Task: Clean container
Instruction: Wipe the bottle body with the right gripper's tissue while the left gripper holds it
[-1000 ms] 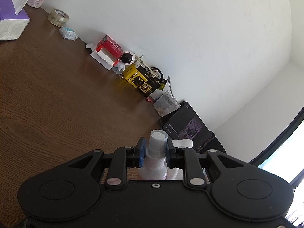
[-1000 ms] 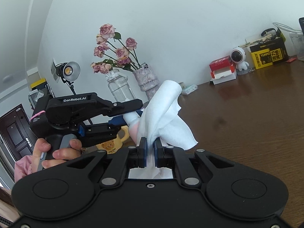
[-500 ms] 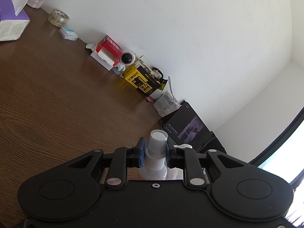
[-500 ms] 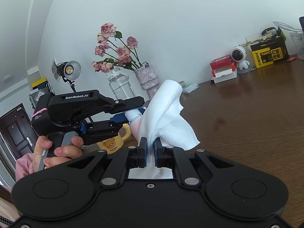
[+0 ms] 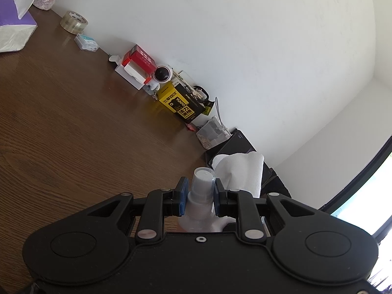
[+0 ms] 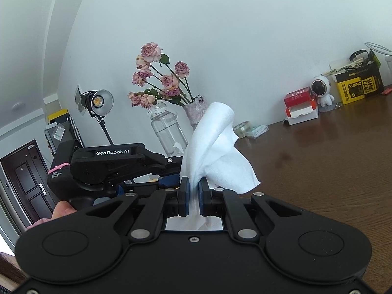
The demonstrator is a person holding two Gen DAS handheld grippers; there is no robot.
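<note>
Wiping was the step in hand: left tool (image 5: 198,197) clamped the bottle (image 5: 201,188), right tool (image 6: 193,197) pinched the cloth (image 6: 215,152), which needed pressing against the bottle at its 2 o'clock.

A dark wood tabletop (image 5: 73,127) runs along a plain white wall (image 5: 245,49) in a daylit room.

Clutter lines the wall edge: a tape roll (image 5: 74,21), a red-and-white box (image 5: 136,66), a small astronaut figure (image 6: 321,90), a yellow-and-black carton (image 5: 180,104) and a dark tablet (image 5: 235,144). Faded pink roses (image 6: 156,78) stand in a speckled vase (image 6: 194,115) beside a clear water bottle (image 6: 166,132). A studio lamp (image 6: 98,100) on a stand faces the room near a dark brown door (image 6: 27,181); bright daylight enters through a black-framed window (image 5: 367,191).
</note>
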